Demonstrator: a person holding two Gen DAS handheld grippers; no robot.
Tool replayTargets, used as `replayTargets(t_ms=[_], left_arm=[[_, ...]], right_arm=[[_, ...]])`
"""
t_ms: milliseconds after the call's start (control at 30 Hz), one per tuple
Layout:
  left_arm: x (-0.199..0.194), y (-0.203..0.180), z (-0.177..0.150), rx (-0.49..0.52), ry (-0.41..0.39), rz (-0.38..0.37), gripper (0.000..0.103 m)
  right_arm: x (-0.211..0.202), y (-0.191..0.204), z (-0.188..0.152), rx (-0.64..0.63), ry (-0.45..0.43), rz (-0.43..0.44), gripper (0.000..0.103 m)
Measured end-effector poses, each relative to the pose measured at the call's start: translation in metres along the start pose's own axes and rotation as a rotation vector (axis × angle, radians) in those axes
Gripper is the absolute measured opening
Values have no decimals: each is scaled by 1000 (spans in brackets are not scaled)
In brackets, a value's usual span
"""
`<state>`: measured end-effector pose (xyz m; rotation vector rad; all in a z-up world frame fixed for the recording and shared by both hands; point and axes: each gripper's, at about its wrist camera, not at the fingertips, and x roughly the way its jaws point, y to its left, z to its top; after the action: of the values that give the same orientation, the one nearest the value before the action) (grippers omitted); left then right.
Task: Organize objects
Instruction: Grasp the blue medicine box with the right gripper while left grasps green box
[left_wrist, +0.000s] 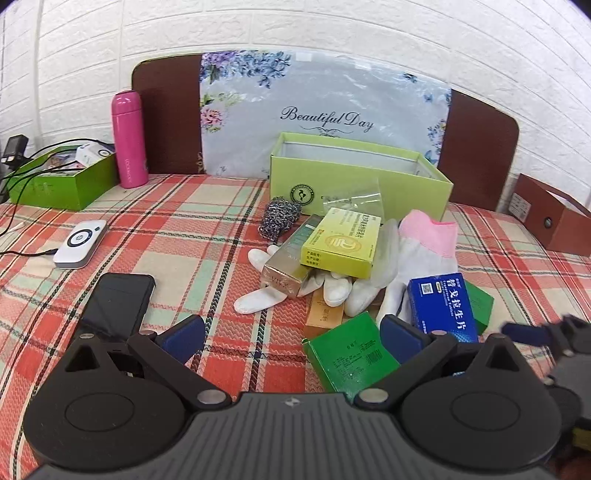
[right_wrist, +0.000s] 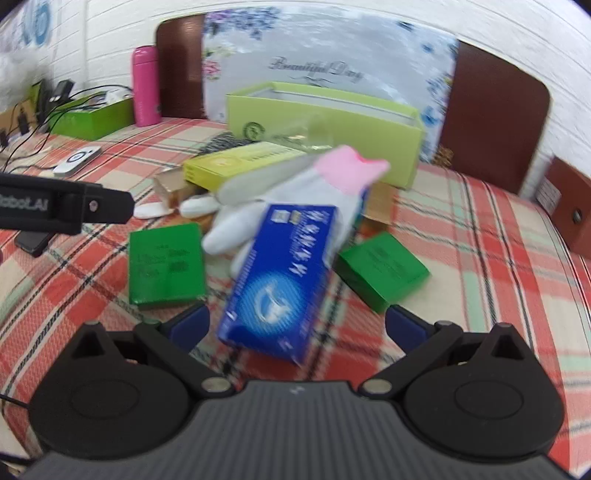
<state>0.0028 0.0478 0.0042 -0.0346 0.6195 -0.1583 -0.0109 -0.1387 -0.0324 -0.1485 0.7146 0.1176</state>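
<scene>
A heap of objects lies on the plaid cloth in front of an open light-green box (left_wrist: 358, 173) (right_wrist: 325, 122). In it are a yellow box (left_wrist: 338, 240), a gold box (left_wrist: 286, 266), white gloves with a pink cuff (left_wrist: 424, 243) (right_wrist: 295, 188), a blue box (left_wrist: 441, 306) (right_wrist: 280, 273) and two green boxes (right_wrist: 166, 266) (right_wrist: 384, 269). My left gripper (left_wrist: 291, 338) is open above the cloth, with a green box (left_wrist: 351, 354) by its right finger. My right gripper (right_wrist: 298, 325) is open, and the near end of the blue box lies between its fingers, untouched.
A pink bottle (left_wrist: 129, 140) and a green box with cables (left_wrist: 62, 181) stand at the back left. A white device (left_wrist: 79, 243) and a black phone (left_wrist: 114, 306) lie on the left. A brown box (left_wrist: 546, 218) sits at the right edge. A grey metal scrubber (left_wrist: 279, 218) lies by the heap.
</scene>
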Motion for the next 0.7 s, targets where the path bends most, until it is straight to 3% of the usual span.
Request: replayTargets(t_ms=[100, 133, 167, 200, 367, 467, 500, 533, 700], left_arm=[[3, -1, -2, -3, 18, -42, 103], [5, -4, -2, -7, 26, -50, 103], [8, -6, -3, -11, 32, -58, 103], [11, -9, -4, -17, 41, -66, 103], [43, -26, -6, -35, 109, -85, 102], [68, -32, -6, -36, 149, -71, 89], [75, -32, -7, -36, 163, -69, 76], [83, -31, -9, -31, 186, -69, 73], [58, -20, -11, 33, 181, -89, 72]], right_arm=[[15, 13, 4, -62, -17, -26, 101], [19, 15, 4, -79, -21, -36, 87], [20, 14, 4, -86, -25, -48, 64], [19, 9, 2, -72, -26, -49, 60], [3, -34, -11, 23, -32, -67, 58], [-7, -52, -27, 57, -9, -55, 58], [-9, -55, -31, 64, -1, -46, 58], [-10, -56, -34, 70, 3, -39, 58], [-10, -50, -34, 52, -10, -25, 60]])
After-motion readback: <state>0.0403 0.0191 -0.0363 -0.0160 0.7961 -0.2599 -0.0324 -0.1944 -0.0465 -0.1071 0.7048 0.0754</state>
